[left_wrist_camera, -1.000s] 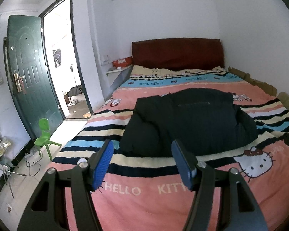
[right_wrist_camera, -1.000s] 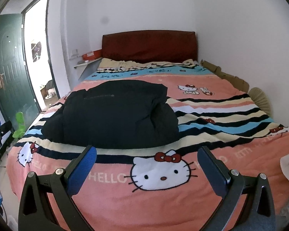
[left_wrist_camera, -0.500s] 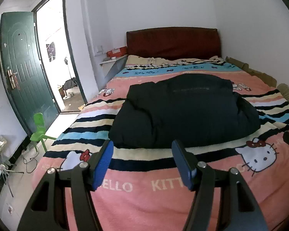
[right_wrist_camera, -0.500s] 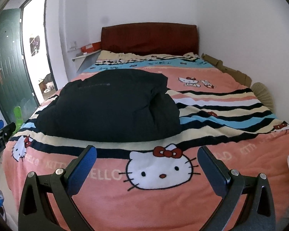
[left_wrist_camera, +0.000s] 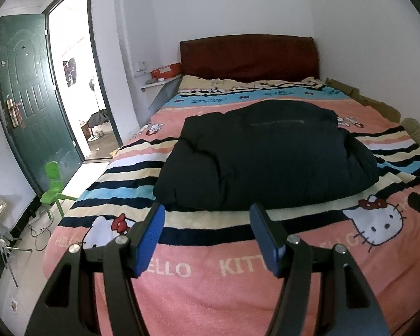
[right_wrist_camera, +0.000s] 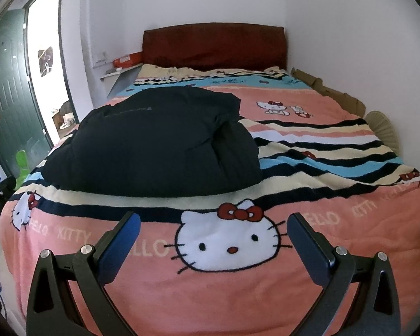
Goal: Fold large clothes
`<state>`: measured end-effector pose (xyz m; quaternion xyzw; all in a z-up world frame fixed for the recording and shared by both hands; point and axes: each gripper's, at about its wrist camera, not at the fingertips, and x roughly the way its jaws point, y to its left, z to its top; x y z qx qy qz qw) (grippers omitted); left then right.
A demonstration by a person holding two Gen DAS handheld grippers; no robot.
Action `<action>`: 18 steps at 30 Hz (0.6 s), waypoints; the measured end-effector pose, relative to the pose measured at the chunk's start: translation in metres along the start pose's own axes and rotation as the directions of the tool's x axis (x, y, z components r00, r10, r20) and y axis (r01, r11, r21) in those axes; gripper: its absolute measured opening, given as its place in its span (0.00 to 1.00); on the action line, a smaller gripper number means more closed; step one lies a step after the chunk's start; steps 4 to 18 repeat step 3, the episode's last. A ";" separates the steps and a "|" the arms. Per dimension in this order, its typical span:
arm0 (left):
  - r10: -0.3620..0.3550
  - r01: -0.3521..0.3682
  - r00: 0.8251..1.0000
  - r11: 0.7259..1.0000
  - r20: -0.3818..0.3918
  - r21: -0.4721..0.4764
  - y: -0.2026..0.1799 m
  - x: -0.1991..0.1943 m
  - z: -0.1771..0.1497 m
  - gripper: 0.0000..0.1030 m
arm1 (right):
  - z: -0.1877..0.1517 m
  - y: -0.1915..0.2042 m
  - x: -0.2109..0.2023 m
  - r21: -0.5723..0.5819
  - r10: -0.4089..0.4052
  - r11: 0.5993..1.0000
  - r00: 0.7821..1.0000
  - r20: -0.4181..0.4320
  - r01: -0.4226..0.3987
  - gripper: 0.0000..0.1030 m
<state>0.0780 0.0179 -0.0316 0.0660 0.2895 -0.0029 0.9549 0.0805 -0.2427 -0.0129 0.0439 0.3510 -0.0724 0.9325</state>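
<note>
Two claws agape: left claw [left_wrist_camera: 207, 238] | right claw [right_wrist_camera: 214, 242] | jacket [left_wrist_camera: 266, 156] bundled on blanket [left_wrist_camera: 210, 294]

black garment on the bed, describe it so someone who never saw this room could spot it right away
Start at the bed with the pink striped Hello Kitty blanket and dark red headboard. The black garment lies bunched mid-bed, left of centre. It is the only plain dark, puffy mass on that patterned cover.

I see a bed [left_wrist_camera: 383, 112] with a dark red headboard, spread with a pink, striped Hello Kitty blanket [left_wrist_camera: 198, 274], and a bulky black padded garment [left_wrist_camera: 266, 156] folded in a heap across its middle.
</note>
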 end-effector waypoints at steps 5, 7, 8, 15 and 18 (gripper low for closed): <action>-0.010 0.010 1.000 1.000 0.002 -0.001 0.000 -0.001 0.000 0.59 | 0.000 0.001 0.000 -0.002 0.000 1.000 1.000 0.003 0.000 0.99; -0.010 0.010 1.000 1.000 0.002 -0.001 0.000 -0.001 0.000 0.59 | 0.000 0.001 0.000 -0.002 0.000 1.000 1.000 0.003 0.000 0.99; -0.010 0.010 1.000 1.000 0.002 -0.001 0.000 -0.001 0.000 0.59 | 0.000 0.001 0.000 -0.002 0.000 1.000 1.000 0.003 0.000 0.99; -0.010 0.010 1.000 1.000 0.002 -0.001 0.000 -0.001 0.000 0.59 | 0.000 0.001 0.000 -0.002 0.000 1.000 1.000 0.003 0.000 0.99; -0.010 0.010 1.000 1.000 0.002 -0.001 0.000 -0.001 0.000 0.59 | 0.000 0.001 0.000 -0.002 0.000 1.000 1.000 0.003 0.000 0.99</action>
